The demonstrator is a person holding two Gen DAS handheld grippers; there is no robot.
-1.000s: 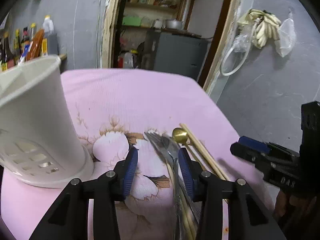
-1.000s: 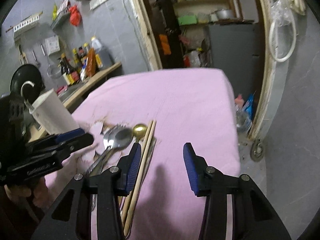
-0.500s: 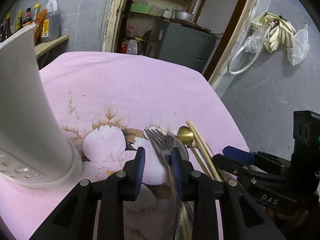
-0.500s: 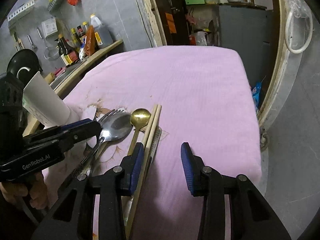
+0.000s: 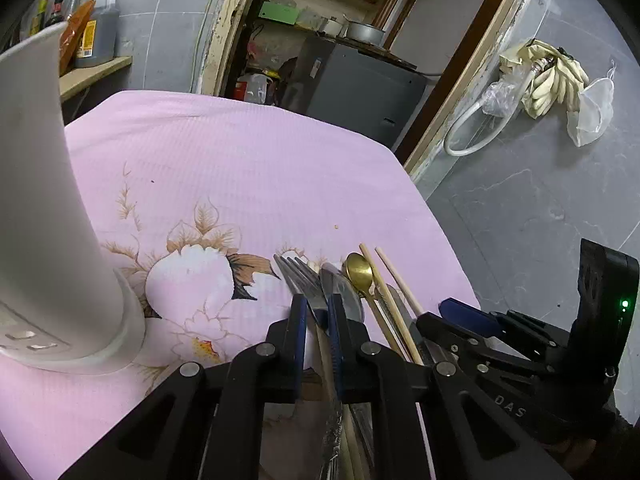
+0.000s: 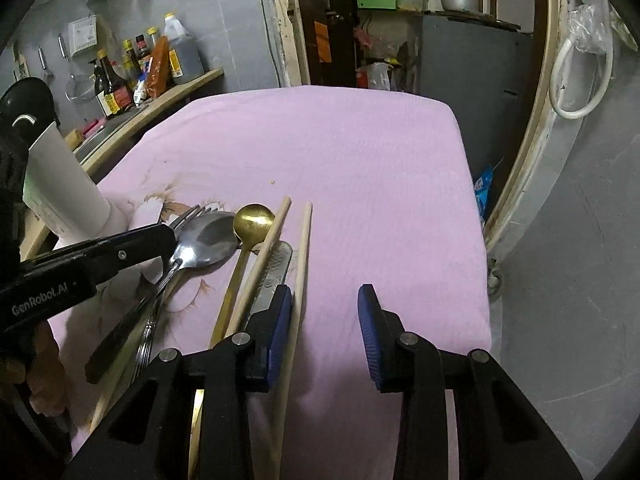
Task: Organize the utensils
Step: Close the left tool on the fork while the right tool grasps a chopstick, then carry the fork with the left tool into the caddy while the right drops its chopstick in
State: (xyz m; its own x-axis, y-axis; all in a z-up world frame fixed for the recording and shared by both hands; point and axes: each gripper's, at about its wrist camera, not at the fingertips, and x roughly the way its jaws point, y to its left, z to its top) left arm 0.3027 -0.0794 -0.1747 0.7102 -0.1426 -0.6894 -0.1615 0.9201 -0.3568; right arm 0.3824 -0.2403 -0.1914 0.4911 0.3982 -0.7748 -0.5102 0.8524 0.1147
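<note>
Utensils lie side by side on the pink cloth: a steel fork (image 5: pixel 294 274), a steel spoon (image 6: pixel 208 240), a gold spoon (image 6: pixel 253 220), a knife (image 6: pixel 276 270) and two wooden chopsticks (image 6: pixel 302 248). My left gripper (image 5: pixel 318 312) has its jaws narrowed around the fork's neck, touching it on the cloth. My right gripper (image 6: pixel 324 308) is open, with its left finger (image 6: pixel 280 320) beside the right chopstick and knife. A white utensil holder (image 5: pixel 44 208) stands upright at the left.
The pink flowered cloth (image 5: pixel 240 168) covers the table; its right edge drops off near the grey wall. Sauce bottles (image 6: pixel 140 68) stand on a shelf at the back left. A doorway with a grey cabinet (image 5: pixel 360 88) lies behind the table.
My left gripper has moved right from the holder to the fork and narrowed its jaws around it. My right gripper has moved forward and down beside the chopsticks.
</note>
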